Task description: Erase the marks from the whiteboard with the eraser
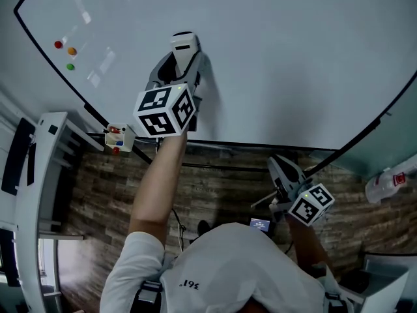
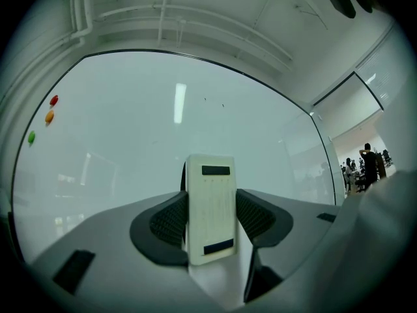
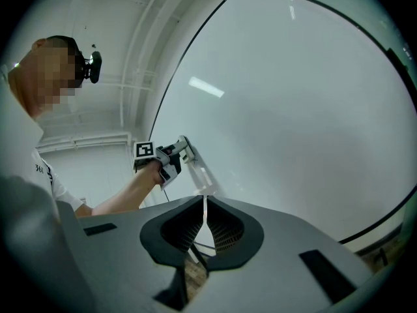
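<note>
The whiteboard (image 1: 293, 57) fills the upper head view. My left gripper (image 1: 183, 52) is raised against it, shut on a white eraser (image 1: 184, 42) whose far face meets the board. In the left gripper view the eraser (image 2: 210, 207) stands upright between the dark pads (image 2: 171, 222), with the whiteboard (image 2: 130, 149) behind it and two tiny dark marks (image 2: 214, 102) above. My right gripper (image 1: 279, 168) hangs lower, below the board's bottom edge; in its own view the right gripper (image 3: 205, 204) is shut on nothing, and the left gripper (image 3: 171, 155) shows at the whiteboard (image 3: 293, 109).
Red, orange and green magnets (image 1: 65, 52) sit at the board's left. A small holder with markers (image 1: 118, 137) hangs at the lower left edge. A white frame (image 1: 45, 175) stands at left over wooden flooring (image 1: 221, 188). A white object (image 1: 391, 182) lies at right.
</note>
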The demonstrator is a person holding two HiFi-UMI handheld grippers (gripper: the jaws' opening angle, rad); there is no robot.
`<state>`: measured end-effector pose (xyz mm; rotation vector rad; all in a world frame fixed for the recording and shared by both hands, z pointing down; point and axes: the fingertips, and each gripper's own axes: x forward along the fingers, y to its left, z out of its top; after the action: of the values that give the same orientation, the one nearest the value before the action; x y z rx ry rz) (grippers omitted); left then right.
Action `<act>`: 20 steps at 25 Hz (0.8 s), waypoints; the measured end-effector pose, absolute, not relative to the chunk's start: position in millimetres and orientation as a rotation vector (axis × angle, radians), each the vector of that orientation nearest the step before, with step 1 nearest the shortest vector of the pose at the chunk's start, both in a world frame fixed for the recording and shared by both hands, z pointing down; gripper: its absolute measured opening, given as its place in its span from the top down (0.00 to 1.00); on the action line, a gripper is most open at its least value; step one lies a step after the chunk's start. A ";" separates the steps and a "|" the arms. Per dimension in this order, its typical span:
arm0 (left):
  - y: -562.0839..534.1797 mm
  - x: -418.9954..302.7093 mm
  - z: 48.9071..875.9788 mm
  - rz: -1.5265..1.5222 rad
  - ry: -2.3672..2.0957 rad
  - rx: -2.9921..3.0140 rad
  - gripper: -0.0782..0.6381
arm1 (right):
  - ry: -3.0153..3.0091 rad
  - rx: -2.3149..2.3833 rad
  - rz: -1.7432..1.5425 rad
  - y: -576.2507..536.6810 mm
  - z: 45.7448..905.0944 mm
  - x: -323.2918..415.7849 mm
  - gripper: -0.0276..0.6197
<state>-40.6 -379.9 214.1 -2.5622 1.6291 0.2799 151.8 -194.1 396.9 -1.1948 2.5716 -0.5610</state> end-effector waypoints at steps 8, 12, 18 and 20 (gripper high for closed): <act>-374.8 -2.5 214.2 0.252 1.557 -2.604 0.56 | 2.574 -1.189 -0.559 -191.8 395.2 150.3 0.91; -372.5 14.3 215.4 0.253 1.527 -2.623 0.56 | 2.567 -1.203 -0.567 -190.6 397.4 153.1 0.91; -367.5 42.6 220.8 0.241 1.474 -2.660 0.56 | 2.563 -1.209 -0.575 -188.1 398.0 153.4 0.91; -366.5 50.7 223.9 0.232 1.460 -2.668 0.56 | 2.563 -1.211 -0.576 -187.5 397.7 153.2 0.91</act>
<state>50.7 -366.5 223.9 -2.6677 1.4600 0.2320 153.2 -187.5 397.7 -1.2110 2.5634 -0.5760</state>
